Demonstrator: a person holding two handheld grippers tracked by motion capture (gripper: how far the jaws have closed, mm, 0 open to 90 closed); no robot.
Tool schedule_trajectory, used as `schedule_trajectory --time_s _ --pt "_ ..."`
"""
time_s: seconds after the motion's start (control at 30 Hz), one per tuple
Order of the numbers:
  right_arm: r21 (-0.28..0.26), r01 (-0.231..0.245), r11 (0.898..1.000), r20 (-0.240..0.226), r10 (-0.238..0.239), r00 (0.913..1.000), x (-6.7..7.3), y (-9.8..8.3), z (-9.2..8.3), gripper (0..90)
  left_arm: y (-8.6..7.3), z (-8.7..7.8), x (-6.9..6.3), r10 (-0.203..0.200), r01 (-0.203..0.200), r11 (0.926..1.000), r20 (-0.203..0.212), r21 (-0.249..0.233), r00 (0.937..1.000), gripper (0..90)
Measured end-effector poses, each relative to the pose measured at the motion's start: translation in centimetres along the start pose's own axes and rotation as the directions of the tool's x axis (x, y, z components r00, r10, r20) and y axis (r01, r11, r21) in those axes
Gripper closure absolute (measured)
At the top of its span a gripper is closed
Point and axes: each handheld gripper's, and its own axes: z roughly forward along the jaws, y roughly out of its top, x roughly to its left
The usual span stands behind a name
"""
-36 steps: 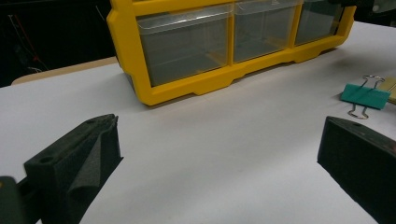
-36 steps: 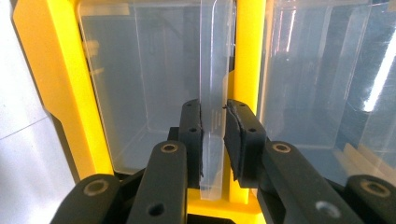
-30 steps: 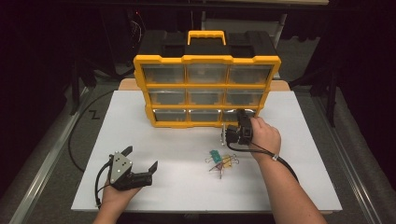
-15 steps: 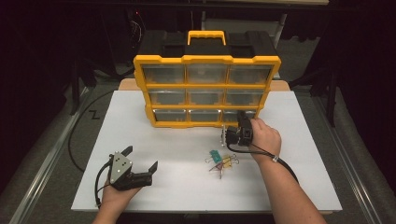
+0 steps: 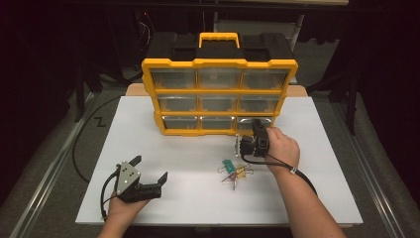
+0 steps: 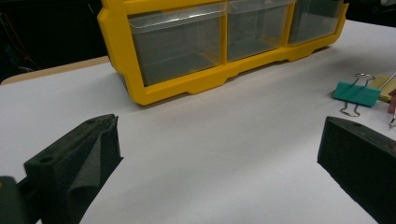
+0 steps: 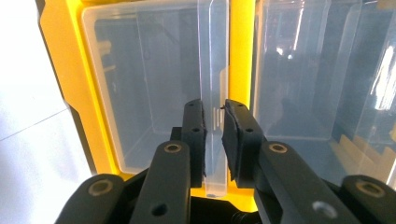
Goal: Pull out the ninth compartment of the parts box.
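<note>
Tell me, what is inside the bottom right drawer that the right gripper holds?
Through the clear front of the bottom right drawer nothing shows inside. The right gripper covers its lip, so the space behind it stays hidden.

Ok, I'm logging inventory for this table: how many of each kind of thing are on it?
Yellow organizer: 1
Clear drawers: 9
Binder clips: 3, as far as the pile shows
Left hand-held gripper: 1
Right hand-held gripper: 1, pinching a drawer tab
Total: 15

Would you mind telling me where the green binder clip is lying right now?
In the high view, the green binder clip lies on the white table, right of centre, at the left end of a small pile of clips, in front of the yellow drawer organizer.
</note>
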Motion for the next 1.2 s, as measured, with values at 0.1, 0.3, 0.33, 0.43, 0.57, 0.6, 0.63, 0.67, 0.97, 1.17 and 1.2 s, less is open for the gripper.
schedule_trajectory --time_s 0.1,0.3,0.33,0.43,0.57,0.6,0.63,0.67,0.97,1.17,1.2 --pt "-0.001 -0.007 1.000 0.001 0.007 1.0000 -0.2 0.1 0.1 74.4 0.0 0.1 0.0 -0.003 0.003 1.0000 0.001 0.000 1.0000 0.2" --pt "0.014 0.018 1.000 -0.022 -0.018 0.9996 -0.4 0.1 0.0 61.7 0.0 0.0 -0.1 0.006 -0.006 1.0000 0.002 -0.002 1.0000 0.2" --pt "0.015 0.017 1.000 -0.030 -0.017 0.9994 -0.5 0.1 -0.1 59.9 0.0 0.0 -0.1 0.006 -0.006 1.0000 0.002 -0.003 1.0000 0.2" --pt "0.000 0.016 1.000 -0.020 -0.016 0.9997 -0.6 0.0 0.2 56.8 0.0 0.0 0.0 0.005 -0.005 1.0000 0.002 -0.003 1.0000 0.2" --pt "0.012 0.025 1.000 -0.041 -0.024 0.9988 -0.7 -0.1 0.5 54.7 0.0 0.0 0.1 0.003 -0.003 1.0000 0.001 -0.002 1.0000 0.2" --pt "0.012 0.025 1.000 -0.041 -0.024 0.9988 -0.7 -0.1 0.5 54.7 0.0 0.0 0.1 0.003 -0.003 1.0000 0.001 -0.002 1.0000 0.2" --pt "0.009 0.025 1.000 -0.045 -0.024 0.9987 -0.7 -0.1 0.6 54.7 0.0 0.0 0.1 0.002 -0.002 1.0000 0.001 -0.001 1.0000 0.2" --pt "0.006 0.033 0.999 -0.047 -0.032 0.9984 -0.7 0.0 0.8 56.7 0.0 0.0 0.1 0.003 -0.003 1.0000 0.001 -0.001 1.0000 0.2" --pt "0.021 0.051 0.998 -0.052 -0.050 0.9974 -0.5 0.0 1.1 70.4 0.0 0.0 0.3 -0.006 0.006 1.0000 -0.007 -0.007 1.0000 0.2" --pt "0.021 0.058 0.998 -0.039 -0.057 0.9976 -0.6 0.0 0.9 77.1 0.0 -0.1 0.3 -0.005 0.005 0.9999 -0.008 -0.012 1.0000 0.2" --pt "0.028 0.057 0.998 -0.041 -0.056 0.9976 -0.6 0.0 0.8 77.2 0.0 -0.1 0.3 -0.005 0.005 0.9999 -0.009 -0.012 0.9999 0.2"
